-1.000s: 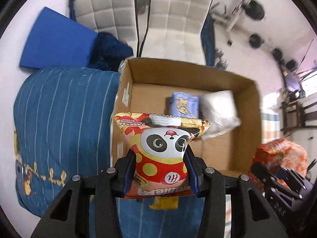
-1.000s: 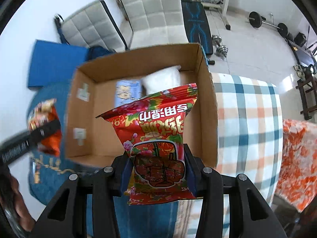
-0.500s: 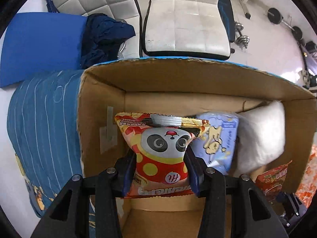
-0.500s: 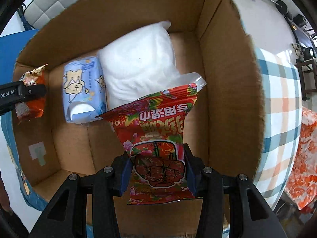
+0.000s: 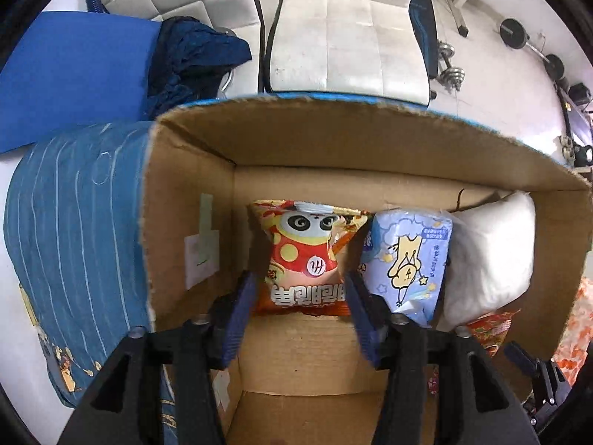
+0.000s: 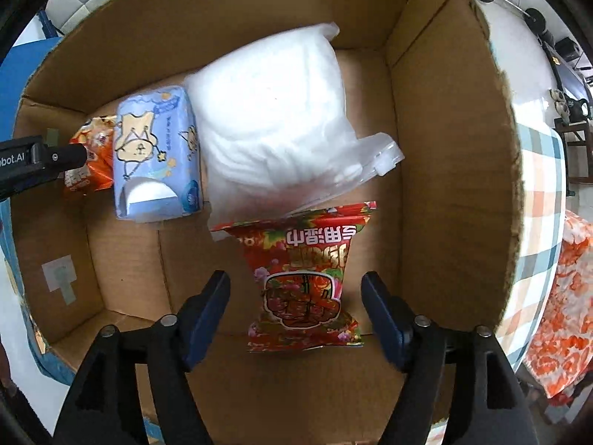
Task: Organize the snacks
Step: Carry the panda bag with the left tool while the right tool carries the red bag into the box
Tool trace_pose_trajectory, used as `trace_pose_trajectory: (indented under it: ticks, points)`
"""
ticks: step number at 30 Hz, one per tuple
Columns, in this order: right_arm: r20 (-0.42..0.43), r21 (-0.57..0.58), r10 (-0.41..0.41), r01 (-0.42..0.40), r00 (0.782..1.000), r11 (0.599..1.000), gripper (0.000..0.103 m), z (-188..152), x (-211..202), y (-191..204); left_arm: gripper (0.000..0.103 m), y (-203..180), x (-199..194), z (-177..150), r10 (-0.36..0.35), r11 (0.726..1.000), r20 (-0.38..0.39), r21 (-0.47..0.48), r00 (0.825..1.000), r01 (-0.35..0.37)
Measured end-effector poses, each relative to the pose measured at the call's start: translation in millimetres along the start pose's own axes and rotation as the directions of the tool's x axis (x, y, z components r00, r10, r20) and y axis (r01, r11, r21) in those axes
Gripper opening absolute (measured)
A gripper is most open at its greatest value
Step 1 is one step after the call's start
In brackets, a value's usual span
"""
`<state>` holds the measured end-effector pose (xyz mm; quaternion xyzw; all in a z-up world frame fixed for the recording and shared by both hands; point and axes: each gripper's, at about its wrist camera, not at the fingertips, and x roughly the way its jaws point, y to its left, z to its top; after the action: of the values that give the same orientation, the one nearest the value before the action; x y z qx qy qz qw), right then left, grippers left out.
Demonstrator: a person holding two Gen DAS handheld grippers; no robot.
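Observation:
Both grippers reach into an open cardboard box [image 5: 185,193] [image 6: 444,148]. My left gripper [image 5: 300,293] stands open, its blue pads either side of a panda snack bag [image 5: 304,256] that rests on the box floor by the left wall. My right gripper [image 6: 296,296] is open too, with a red flowered snack bag [image 6: 307,278] lying flat between its fingers, apart from both pads. A light-blue tissue pack [image 5: 407,259] [image 6: 155,159] and a white plastic pouch [image 5: 489,256] [image 6: 274,118] lie side by side in the box.
The box sits on a blue striped cloth [image 5: 74,222]. A checked cloth [image 6: 537,222] and an orange flowered cloth [image 6: 563,315] lie to its right. Two white quilted chairs [image 5: 344,37] and a blue mat [image 5: 70,70] stand behind the box.
Both grippers went down into the box and opened. The panda bag and the red flowered bag left the pads and now rest on the box floor.

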<state>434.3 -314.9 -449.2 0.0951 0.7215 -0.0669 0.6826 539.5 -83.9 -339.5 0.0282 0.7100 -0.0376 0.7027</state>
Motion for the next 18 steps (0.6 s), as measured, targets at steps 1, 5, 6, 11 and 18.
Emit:
trace_pose_trajectory:
  ticks: [1,5,6,11,18]
  points:
    - [0.004,0.001,0.003,-0.003,1.0,1.0,0.086,0,-3,1,0.059,2,-3,-1,-0.013,1.0,0.008,-0.009,1.0,0.013]
    - [0.044,0.01,0.033,-0.033,0.998,0.999,0.103,-4,-18,2,0.09,13,-23,-12,-0.059,0.997,0.065,-0.05,0.996,0.062]
    - [0.056,0.01,0.036,-0.037,0.998,0.999,0.103,-5,-21,2,0.092,15,-27,-14,-0.07,0.996,0.084,-0.056,0.994,0.075]
    - [0.121,0.014,0.01,-0.012,0.993,1.0,0.103,-17,-35,2,0.096,22,-51,-47,-0.106,0.992,0.168,-0.053,0.98,0.116]
    - [0.2,-0.016,0.003,0.001,0.98,1.0,0.103,-61,-61,6,0.101,18,-95,-113,-0.097,0.995,0.307,0.0,0.947,0.102]
